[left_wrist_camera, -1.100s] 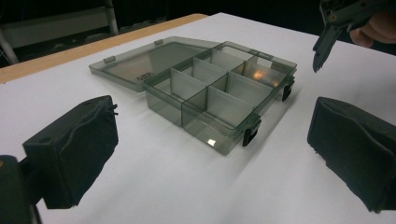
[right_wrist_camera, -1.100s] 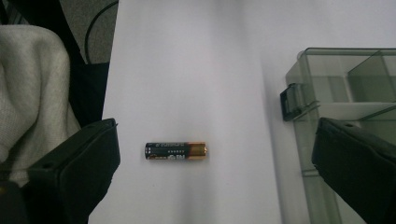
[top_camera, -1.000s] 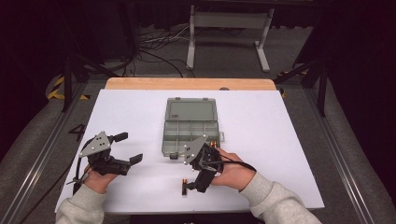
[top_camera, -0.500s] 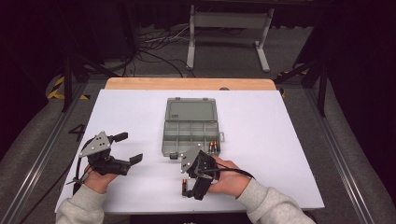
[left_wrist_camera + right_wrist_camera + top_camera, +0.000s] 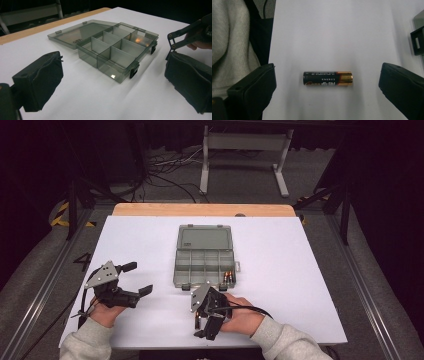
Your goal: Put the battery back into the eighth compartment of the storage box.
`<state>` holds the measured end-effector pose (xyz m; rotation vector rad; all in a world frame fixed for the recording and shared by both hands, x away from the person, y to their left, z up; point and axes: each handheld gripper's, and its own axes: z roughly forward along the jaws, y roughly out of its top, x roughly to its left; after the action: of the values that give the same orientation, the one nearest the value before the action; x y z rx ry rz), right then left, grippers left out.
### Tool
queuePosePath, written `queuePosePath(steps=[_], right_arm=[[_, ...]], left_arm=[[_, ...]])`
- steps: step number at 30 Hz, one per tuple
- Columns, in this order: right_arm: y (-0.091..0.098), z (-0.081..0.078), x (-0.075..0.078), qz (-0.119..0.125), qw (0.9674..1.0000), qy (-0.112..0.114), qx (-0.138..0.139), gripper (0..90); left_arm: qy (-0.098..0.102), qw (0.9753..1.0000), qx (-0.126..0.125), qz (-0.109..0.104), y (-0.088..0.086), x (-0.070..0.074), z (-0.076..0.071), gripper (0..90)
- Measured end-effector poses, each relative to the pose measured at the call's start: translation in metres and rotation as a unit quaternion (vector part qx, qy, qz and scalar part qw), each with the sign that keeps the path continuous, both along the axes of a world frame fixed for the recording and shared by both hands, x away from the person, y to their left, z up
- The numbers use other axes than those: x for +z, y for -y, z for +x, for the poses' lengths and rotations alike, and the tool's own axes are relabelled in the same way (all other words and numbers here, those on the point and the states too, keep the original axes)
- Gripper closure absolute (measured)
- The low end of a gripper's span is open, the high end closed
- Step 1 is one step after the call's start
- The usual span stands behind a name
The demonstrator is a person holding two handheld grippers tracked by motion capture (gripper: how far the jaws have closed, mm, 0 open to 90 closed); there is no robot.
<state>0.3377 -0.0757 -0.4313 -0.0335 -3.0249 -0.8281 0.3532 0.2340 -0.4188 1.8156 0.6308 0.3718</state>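
battery (image 5: 327, 78) black and copper-gold, organiser box (image 5: 204, 256) smoky translucent grey with black latches, table (image 5: 300, 270) white, far edge tan wood

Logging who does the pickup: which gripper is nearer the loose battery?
Right. The right gripper hangs open straight over the battery, jaws either side of it. The left gripper sits open farther left on the table, facing the box.

Glossy black-and-copper wrapper on the battery (image 5: 327, 78) — smooth, faintly reflective. Smoky see-through plastic for the box (image 5: 110, 47), shiny along its dividers. Matt white sheet over the table (image 5: 300, 265), bare wood at the far edge. Soft, matt black pads (image 5: 257, 87) — slightly rough. Knitted grey sleeve (image 5: 229, 37).
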Motion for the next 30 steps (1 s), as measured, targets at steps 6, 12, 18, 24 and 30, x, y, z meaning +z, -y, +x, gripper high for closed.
queuePosePath(steps=[6,12,18,24,30], right_arm=[[-0.003,-0.001,-0.008,-0.006,0.9999,-0.007,0.004,2.4],[-0.003,-0.001,-0.01,-0.005,0.9999,-0.009,0.006,5.7],[-0.003,-0.002,-0.012,-0.012,0.9999,0.0,0.008,16.2],[-0.002,-0.003,-0.011,-0.012,0.9998,0.011,0.009,30.8],[0.0,-0.002,-0.009,-0.011,0.9998,0.014,0.01,40.8]], left_arm=[[-0.001,1.0,-0.001,0.0,0.0,0.0,0.0,2.3],[-0.001,1.0,-0.002,0.001,0.0,0.0,0.0,2.3],[0.0,1.0,-0.001,-0.002,0.0,0.0,0.0,2.3],[-0.001,1.0,-0.001,-0.001,0.0,0.0,0.0,2.3],[-0.001,1.0,-0.001,-0.001,0.0,0.0,0.0,2.3]])
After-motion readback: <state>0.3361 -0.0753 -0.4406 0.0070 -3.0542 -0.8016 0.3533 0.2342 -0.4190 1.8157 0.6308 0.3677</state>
